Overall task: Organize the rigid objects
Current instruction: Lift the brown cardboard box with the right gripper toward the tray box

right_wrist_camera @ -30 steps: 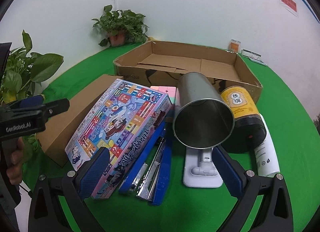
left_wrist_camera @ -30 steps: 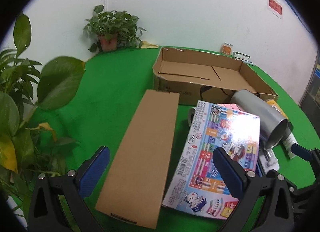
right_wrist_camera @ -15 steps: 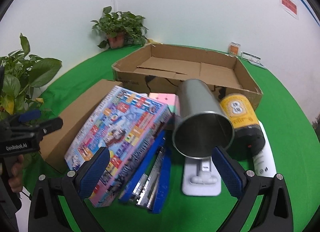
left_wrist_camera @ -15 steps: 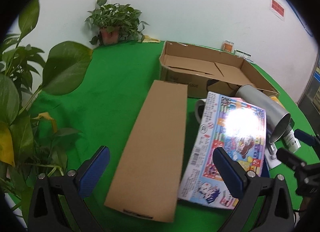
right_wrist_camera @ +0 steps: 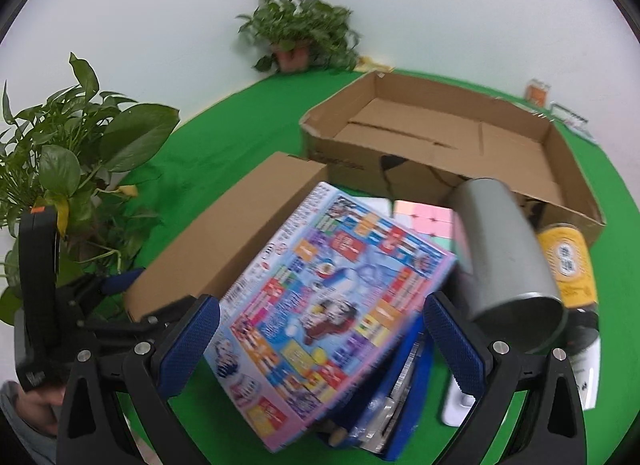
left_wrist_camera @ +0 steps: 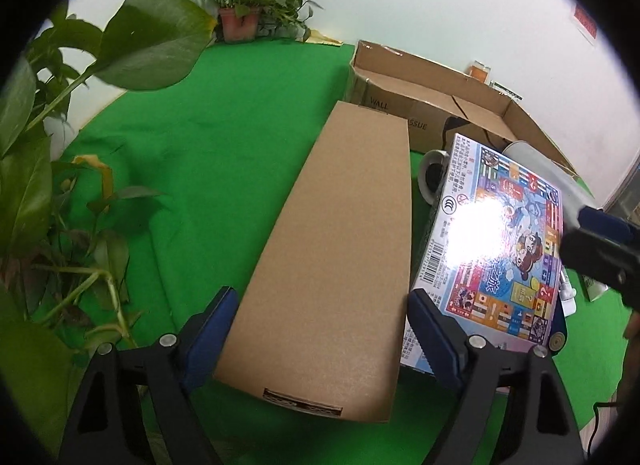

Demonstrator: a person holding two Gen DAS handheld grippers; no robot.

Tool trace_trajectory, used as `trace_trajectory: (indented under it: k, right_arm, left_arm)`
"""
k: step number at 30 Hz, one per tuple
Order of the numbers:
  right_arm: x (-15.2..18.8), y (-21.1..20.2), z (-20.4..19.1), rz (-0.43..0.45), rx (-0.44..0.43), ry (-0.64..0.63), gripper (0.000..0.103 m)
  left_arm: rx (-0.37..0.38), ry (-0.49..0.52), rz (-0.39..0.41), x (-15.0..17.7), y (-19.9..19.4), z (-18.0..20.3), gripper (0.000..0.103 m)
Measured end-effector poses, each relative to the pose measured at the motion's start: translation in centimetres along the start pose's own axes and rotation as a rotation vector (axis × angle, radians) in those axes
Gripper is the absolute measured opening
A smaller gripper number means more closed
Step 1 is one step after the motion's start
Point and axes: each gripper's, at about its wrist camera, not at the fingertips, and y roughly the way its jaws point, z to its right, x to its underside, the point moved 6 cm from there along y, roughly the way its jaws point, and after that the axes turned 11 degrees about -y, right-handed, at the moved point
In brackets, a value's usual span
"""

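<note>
Steel cup's [right_wrist_camera: 506,261] mouth shows only from the wide right claw [right_wrist_camera: 320,339]; left claw [left_wrist_camera: 320,335] closing astride brown box [left_wrist_camera: 340,257].

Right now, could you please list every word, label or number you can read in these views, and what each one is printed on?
"WALL" and "SSUE": side of the open cardboard tray.
Colourful game box: print, barcode and a round mark, too small or glared to read.
Yellow jar: label blurred.
Red wall sign: unreadable.

i see a white wall [left_wrist_camera: 400,5] behind a table [left_wrist_camera: 240,137] draped in bright green cloth. a potted plant [right_wrist_camera: 296,35] sits in the far corner, leafy stems [left_wrist_camera: 60,145] crowd the left, and a red sign [left_wrist_camera: 586,23] hangs on the wall.
</note>
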Motion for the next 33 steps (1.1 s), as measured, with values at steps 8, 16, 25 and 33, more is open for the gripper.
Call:
trace_trajectory:
  k: [8,16,25,33]
  right_arm:
    - [-3.6,6.6,-2.5,-0.236,-0.264,0.102,0.103]
    - [-7.1,10.9,-7.0,-0.287,-0.236,-0.036,0.103]
    - [-8.3,17.2,-8.6,-0.472,-0.187,-0.022,0.103]
    - [-8.3,18.5,-8.1,-0.504,-0.149,0.038,0.099]
  left_arm:
    - [-0.097,0.007,-0.086,3.9,-1.3,-0.2,0.085]
    - [-0.046,-0.079,-0.122,6.5,-3.1,-1.9,0.085]
    - [-0.078,-0.013,-0.070,4.6,-3.9,-1.7,0.085]
    - [-0.121,0.080,-0.069,3.5,-3.0,0.7,0.081]
